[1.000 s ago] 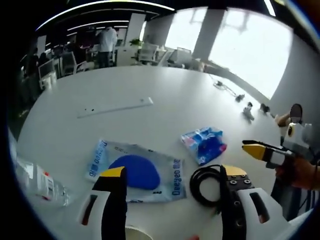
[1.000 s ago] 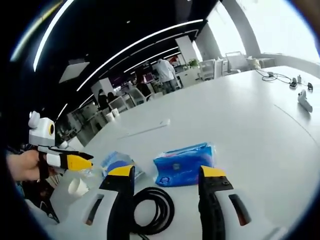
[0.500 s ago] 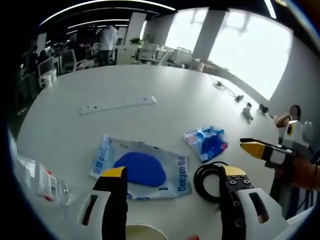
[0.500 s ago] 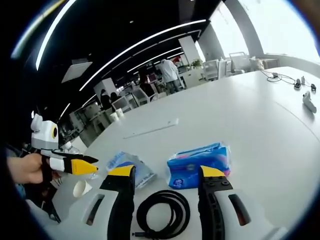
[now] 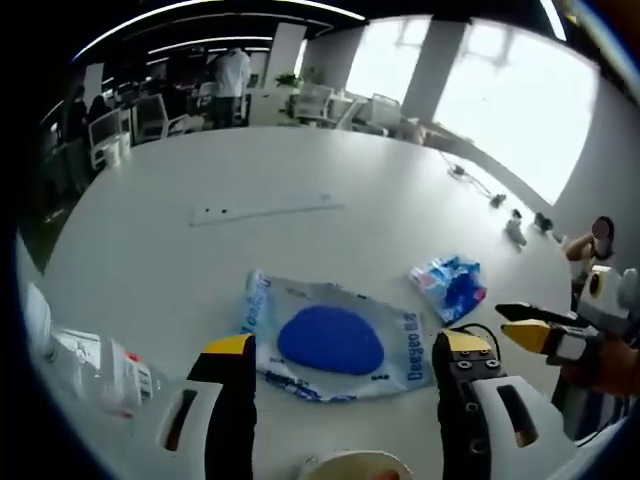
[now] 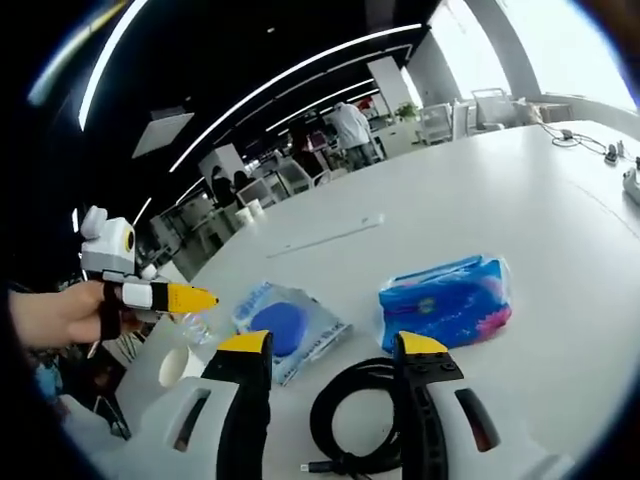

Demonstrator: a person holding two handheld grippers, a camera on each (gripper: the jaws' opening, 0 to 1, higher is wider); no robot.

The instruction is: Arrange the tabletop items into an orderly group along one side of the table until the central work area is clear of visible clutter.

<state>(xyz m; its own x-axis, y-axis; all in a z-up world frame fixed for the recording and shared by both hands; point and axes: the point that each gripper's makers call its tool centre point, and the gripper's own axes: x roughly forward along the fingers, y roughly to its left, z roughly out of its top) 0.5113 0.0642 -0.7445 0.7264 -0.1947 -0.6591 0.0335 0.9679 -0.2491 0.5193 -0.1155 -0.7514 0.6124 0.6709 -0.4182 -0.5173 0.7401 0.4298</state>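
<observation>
2 grippers, left gripper [image 5: 343,352] and right gripper [image 6: 332,350], hover with jaws apart and empty over a white table [image 5: 180,270] holding a blue-pad packet [image 5: 335,338], tissue pack [image 6: 446,300] and black cable coil [image 6: 362,420].

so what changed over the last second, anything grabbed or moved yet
Nothing grabbed. Both cameras shifted with the hands; the items look unmoved. The left gripper stayed open above the blue-pad packet, and the right gripper stayed open over the black cable coil, beside the blue tissue pack.

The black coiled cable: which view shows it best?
The right gripper view: the black coiled cable lies almost whole between that gripper's open jaws. In the left gripper view only a thin arc shows, behind the right-hand jaw.
</observation>
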